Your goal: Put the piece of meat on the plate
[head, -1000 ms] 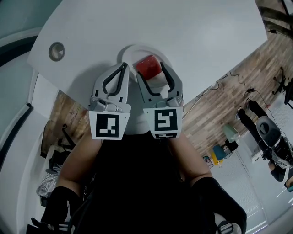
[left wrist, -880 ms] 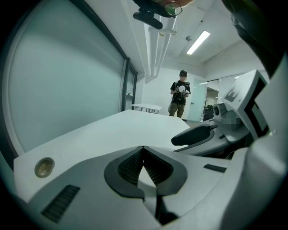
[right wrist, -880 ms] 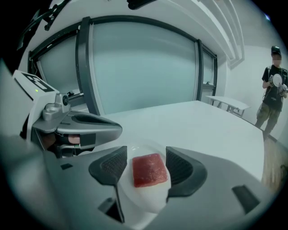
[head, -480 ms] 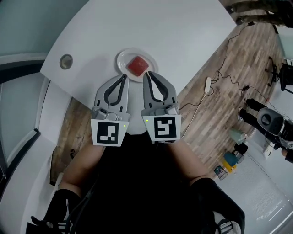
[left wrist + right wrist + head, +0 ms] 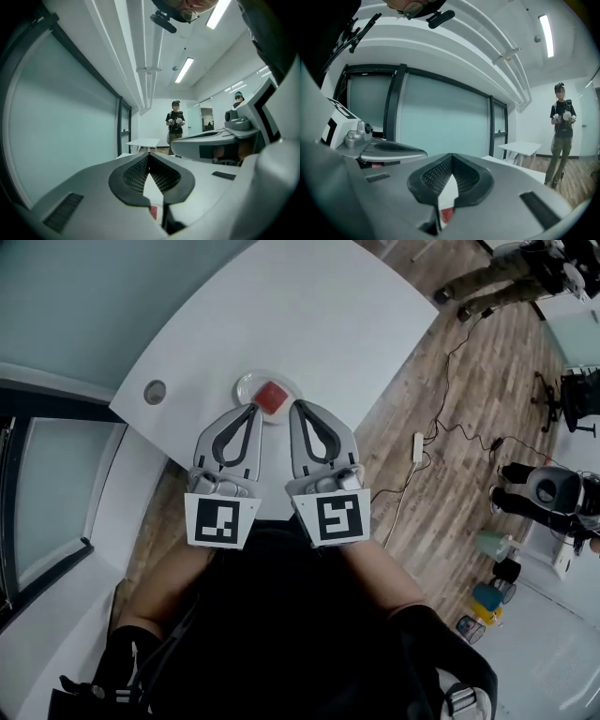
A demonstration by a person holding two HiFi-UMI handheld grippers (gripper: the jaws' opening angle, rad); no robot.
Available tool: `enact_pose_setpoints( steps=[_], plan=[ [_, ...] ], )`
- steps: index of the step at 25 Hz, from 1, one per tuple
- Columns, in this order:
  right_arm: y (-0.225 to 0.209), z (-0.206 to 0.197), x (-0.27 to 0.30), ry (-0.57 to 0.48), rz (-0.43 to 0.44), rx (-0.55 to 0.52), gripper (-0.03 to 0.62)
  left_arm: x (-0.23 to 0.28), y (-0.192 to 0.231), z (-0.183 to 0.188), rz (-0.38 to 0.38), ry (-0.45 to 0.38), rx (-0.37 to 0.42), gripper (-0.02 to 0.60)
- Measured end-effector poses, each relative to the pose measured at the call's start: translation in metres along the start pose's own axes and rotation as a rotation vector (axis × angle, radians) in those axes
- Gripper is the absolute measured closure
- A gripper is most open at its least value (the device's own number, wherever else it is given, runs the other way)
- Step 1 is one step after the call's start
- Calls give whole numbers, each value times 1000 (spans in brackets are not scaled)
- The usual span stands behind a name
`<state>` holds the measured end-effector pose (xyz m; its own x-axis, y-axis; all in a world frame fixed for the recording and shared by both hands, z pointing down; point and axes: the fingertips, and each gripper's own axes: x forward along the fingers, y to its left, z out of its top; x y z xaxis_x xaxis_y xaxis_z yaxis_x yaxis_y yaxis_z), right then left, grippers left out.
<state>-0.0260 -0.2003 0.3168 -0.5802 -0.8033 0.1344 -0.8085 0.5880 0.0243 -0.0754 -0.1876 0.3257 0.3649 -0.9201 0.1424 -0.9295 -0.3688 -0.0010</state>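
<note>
The flat red square piece of meat (image 5: 272, 397) is lying on the round white plate (image 5: 246, 387), dead ahead and equally near both tongs. The left gripper (image 5: 251, 410) and right gripper (image 5: 295, 408) are pressing shut on nothing, the right's jaws having just closed.

A white table (image 5: 328, 324) stands on wood floor (image 5: 469, 399) beside 1 apparent power strip (image 5: 418, 448).

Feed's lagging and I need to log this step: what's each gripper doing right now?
Left gripper: shut, nothing between its jaws.
Right gripper: just closed shut, nothing between its jaws.
</note>
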Motion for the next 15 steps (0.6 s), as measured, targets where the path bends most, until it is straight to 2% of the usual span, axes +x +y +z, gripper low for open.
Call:
enact_pose_setpoints(
  steps=[6,15],
  plan=[
    [-17,38,-31,-94,11,-1,591,-11,-28,42,22,-53,42,592],
    [-25,67,-77,-212,49,-8,591,-36,-62,68,81,-91,72,592]
  ],
)
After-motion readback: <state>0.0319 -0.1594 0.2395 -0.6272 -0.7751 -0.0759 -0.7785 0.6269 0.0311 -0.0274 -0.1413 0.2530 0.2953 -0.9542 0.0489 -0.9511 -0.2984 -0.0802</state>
